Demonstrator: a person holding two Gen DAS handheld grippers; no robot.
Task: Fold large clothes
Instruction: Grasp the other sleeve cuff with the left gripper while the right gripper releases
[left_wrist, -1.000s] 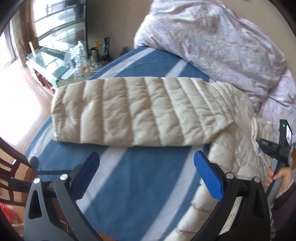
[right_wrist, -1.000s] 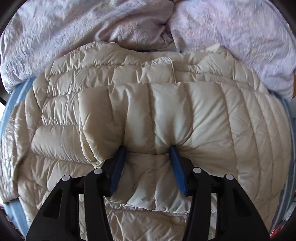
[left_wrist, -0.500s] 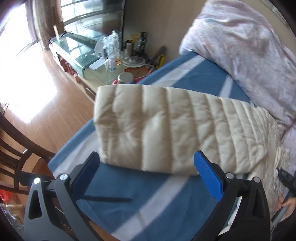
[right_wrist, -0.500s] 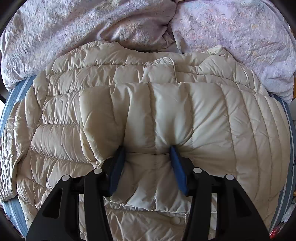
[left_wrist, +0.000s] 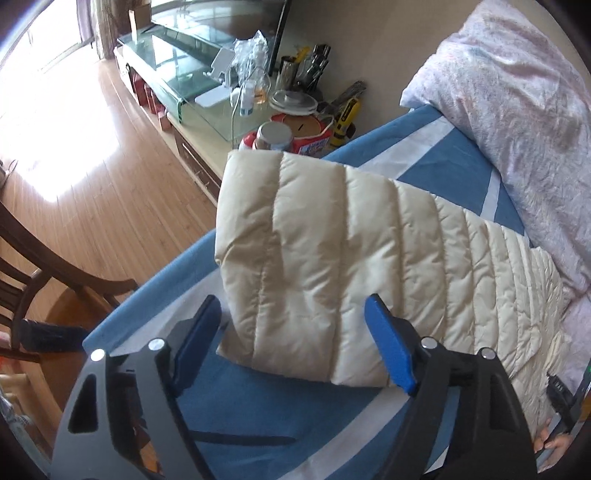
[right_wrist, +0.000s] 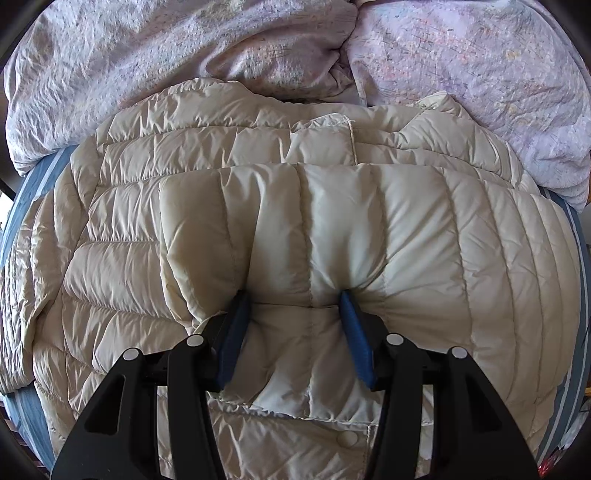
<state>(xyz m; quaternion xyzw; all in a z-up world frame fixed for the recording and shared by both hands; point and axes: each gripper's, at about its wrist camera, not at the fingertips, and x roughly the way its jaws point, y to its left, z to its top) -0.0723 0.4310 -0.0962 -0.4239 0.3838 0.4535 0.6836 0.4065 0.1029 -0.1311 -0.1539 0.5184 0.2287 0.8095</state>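
On the bed, left gripper (left_wrist: 291, 328) closing around sleeve (left_wrist: 332, 258); right gripper (right_wrist: 295, 314) pinches jacket (right_wrist: 369, 221).

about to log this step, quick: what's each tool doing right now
left tool: open, jaws just closing in around the sleeve end, not gripping yet
right tool: shut on the folded sleeve over the jacket body

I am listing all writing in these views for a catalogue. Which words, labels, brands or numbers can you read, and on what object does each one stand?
No text can be read in either view.
red container: a blue and white printed label, too small and blurred to read.
small bottle: a label, too small to read.
beige puffer jacket: no visible label or brand.
patterned duvet: pattern only, no words.
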